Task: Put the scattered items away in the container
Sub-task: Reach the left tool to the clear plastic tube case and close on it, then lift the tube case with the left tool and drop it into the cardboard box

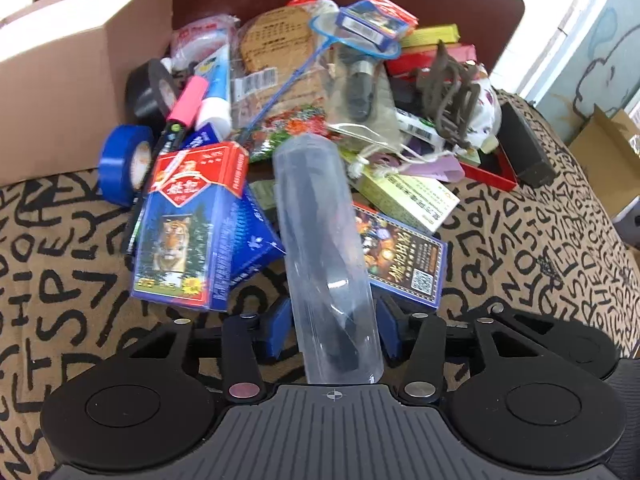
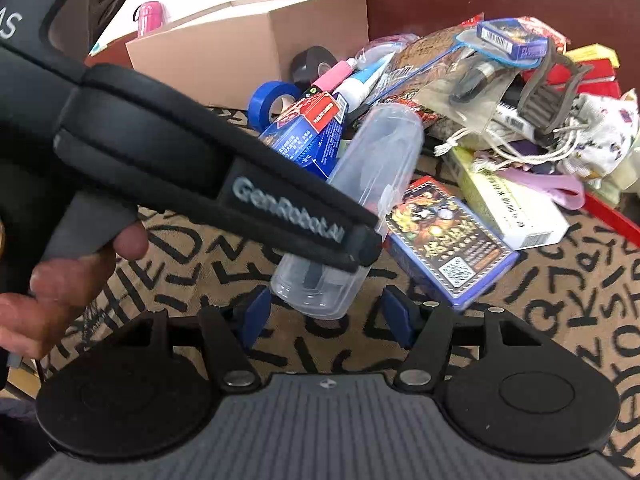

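While the clear tube (image 1: 328,264) lies lengthwise between the left gripper's (image 1: 334,330) blue pads, these clamp its near end, lifted off the lettered cloth (image 1: 60,280). A hand (image 2: 60,280) holds that gripper, angled down toward the pile, "GenRobot.AI" on its side. The right gripper (image 2: 326,314) gapes, grasping nothing, just below the tube.

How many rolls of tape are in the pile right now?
2. The blue tape roll stands on edge at the pile's left edge, by the cardboard box. The black tape roll sits just behind it, against the box. Others may be buried.
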Available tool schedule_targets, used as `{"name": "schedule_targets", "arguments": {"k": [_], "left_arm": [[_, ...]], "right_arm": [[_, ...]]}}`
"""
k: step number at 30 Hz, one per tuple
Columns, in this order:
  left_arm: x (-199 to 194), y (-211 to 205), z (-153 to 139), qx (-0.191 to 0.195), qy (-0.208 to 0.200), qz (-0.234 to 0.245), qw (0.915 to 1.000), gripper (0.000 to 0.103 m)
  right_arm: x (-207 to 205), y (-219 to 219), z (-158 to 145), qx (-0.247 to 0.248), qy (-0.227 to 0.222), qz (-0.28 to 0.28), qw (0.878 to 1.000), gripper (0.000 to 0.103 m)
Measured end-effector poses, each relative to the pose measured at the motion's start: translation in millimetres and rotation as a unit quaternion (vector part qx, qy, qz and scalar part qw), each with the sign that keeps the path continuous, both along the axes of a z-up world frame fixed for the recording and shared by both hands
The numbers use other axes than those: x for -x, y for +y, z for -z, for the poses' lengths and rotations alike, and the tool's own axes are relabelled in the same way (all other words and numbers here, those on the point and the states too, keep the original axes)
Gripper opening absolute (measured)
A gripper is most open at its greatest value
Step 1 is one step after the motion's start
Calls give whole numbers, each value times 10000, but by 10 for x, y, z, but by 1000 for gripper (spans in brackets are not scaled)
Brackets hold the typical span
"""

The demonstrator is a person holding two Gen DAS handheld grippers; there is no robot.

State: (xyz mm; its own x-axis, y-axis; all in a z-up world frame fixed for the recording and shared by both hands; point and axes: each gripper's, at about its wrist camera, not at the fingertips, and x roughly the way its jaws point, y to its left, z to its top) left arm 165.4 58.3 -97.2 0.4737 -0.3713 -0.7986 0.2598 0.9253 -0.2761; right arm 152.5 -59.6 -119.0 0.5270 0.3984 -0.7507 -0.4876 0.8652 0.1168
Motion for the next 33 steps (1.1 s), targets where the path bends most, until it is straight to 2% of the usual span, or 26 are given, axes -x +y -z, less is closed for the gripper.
{"name": "schedule_targets", "arguments": {"k": [6, 7, 8, 9, 11, 16, 17, 18, 20, 24, 27, 28, 29, 31, 33], "left_arm": [[-36, 63, 15, 146, 155, -17, 9998, 53], [-32, 63, 10, 143, 158, -10, 9998, 52], [-26, 61, 6, 121, 146, 13, 9998, 50], [-13, 62, 5, 129, 126, 45, 9998, 45], [20, 78, 7, 237, 154, 48, 9996, 45], [253, 71, 18, 659, 470, 62, 9967, 43], [332, 67, 17, 734, 494, 93, 9960, 45], [398, 67, 21, 813, 513, 91, 9953, 58], [467, 61, 35, 841, 483, -77, 9953, 61], [365, 11, 13, 591, 236, -458, 9969, 72], [220, -25, 34, 372, 125, -581, 9975, 78], [171, -27, 73, 318, 155, -553, 9978, 74], [130, -12, 124, 361, 277, -549, 9975, 63], [143, 36, 159, 494, 325, -594, 9965, 61], [178, 36, 145, 447, 308, -501, 9973, 60]], "right_arm": [[-111, 116, 50, -316, 21, 179, 9993, 78], [-125, 131, 73, -334, -12, 204, 9992, 77], [-138, 139, 99, -293, -93, 262, 9992, 72], [-143, 141, 119, -225, -161, 288, 9992, 68], [-104, 120, 104, -161, -197, 235, 9994, 62], [141, -33, 33, 138, -25, -104, 9998, 59], [212, -82, 19, 200, 30, -190, 9996, 58], [273, -137, 18, 247, 77, -255, 9993, 58], [353, -207, 4, 316, 156, -298, 9989, 57], [355, -182, -14, 251, 130, -109, 9995, 64], [269, -122, -19, 208, 133, -38, 9997, 64], [230, -101, -16, 252, 112, -6, 9996, 63], [192, -85, -6, 300, 99, 9, 9995, 62], [102, -91, 44, 317, 231, 3, 9992, 65], [74, -123, 63, 211, 313, -73, 9993, 69]]}}
